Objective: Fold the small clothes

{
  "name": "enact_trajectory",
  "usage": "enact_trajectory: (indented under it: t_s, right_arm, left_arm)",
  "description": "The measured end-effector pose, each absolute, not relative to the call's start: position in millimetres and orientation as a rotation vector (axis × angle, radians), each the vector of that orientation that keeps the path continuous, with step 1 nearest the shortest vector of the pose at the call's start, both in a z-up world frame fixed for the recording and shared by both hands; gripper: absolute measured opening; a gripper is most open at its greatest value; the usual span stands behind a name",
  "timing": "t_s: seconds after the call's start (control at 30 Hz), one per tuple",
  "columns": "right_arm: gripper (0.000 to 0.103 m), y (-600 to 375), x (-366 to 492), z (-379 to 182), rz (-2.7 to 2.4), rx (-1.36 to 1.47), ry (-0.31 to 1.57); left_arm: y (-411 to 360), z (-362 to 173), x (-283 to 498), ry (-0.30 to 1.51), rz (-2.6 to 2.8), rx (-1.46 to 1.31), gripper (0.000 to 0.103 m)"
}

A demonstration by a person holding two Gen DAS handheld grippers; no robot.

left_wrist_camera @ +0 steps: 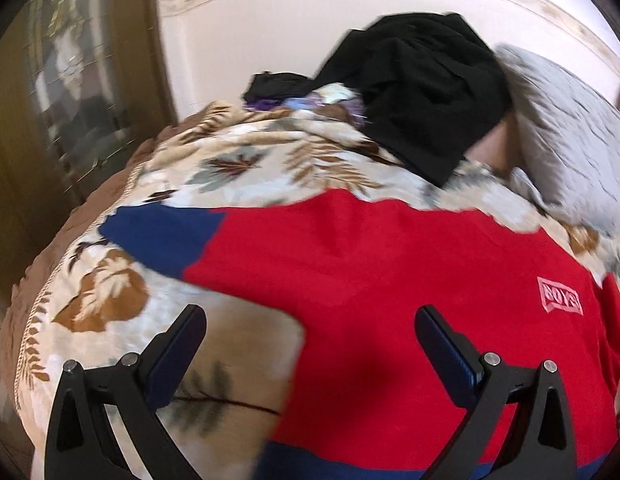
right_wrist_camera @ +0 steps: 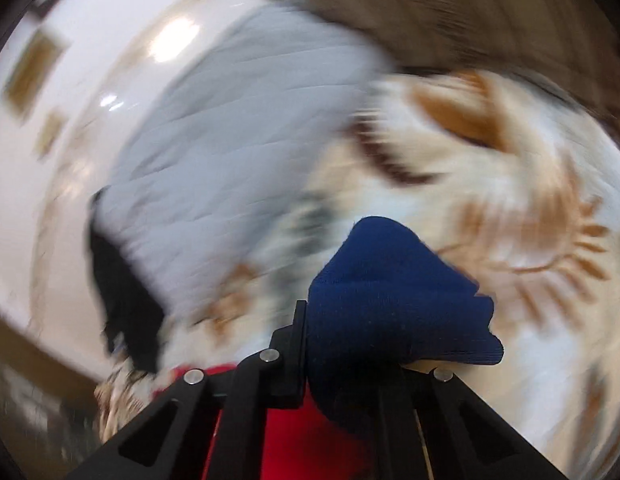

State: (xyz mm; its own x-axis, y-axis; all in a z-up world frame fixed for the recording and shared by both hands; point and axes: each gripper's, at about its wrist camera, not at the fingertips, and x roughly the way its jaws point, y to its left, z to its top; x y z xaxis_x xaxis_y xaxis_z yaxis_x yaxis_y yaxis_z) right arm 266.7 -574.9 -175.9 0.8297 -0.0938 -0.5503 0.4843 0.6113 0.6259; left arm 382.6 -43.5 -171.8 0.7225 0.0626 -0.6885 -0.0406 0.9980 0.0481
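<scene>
— On the bed, left wrist view first: what of the red sweater (left_wrist_camera: 390, 280)?
— Spread flat on the leaf-print blanket (left_wrist_camera: 229, 168), front up, label patch (left_wrist_camera: 560, 296) off to the right. Navy hem band (left_wrist_camera: 350, 464) nearest the lens, so long axis running away from the camera.
— And the left gripper (left_wrist_camera: 310, 320)?
— Jaws spread wide, gripping nothing. Hovering across the sweater's left edge: one finger over blanket, the other over red cloth.
— The part that matters?
— Navy sleeve (left_wrist_camera: 161, 236), ahead and to the left of those jaws, pointing outward across the body's axis. Well apart from the fingertips. Beyond it only black clothes (left_wrist_camera: 422, 92) and a grey pillow (left_wrist_camera: 570, 128), clear of the sweater.
— Over in the right wrist view?
— Heavily blurred. Right gripper (right_wrist_camera: 350, 312) pressed together on a bunched navy cuff (right_wrist_camera: 390, 292), cloth draped over the far finger and hiding it. Red knit showing just below. Lifted off the blanket, by the look of it.
— Same sleeve as in the other view?
— Probably not; most likely the opposite one, but hard to prove from these two views.
— So, which hand for the free sleeve?
— Left, clearly nearer. Would call for a reach forward and left, then a pinch near the cuff and a fold inward across the red body.
</scene>
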Motion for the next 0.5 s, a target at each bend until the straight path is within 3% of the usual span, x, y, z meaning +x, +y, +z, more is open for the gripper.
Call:
enact_trajectory:
  t_s: [0.17,0.37,0.43,0.5]
  right_arm:
    - [0.009,-448.7,308.8,-135.2,-0.090,0.730,0.527]
    - [0.010,-313.0,360.8,-149.3,0.120,0.688,0.626]
    - [0.014,-281.1,374.8,-159.6,0.180,0.697,0.684]
    - [0.024,-254.8,373.6,-169.8,0.237,0.674,0.756]
  left_arm:
    - [1.1,-159.4,388.8,0.735,0.143,-0.040,0.103]
    - [49.9,-152.2,391.5,0.729,0.227,-0.104,0.103]
    - [68.3,-150.6,393.7,0.730,0.255,-0.122,0.103]
    - [87.3,-150.3,396.6,0.739,0.286,-0.148,0.103]
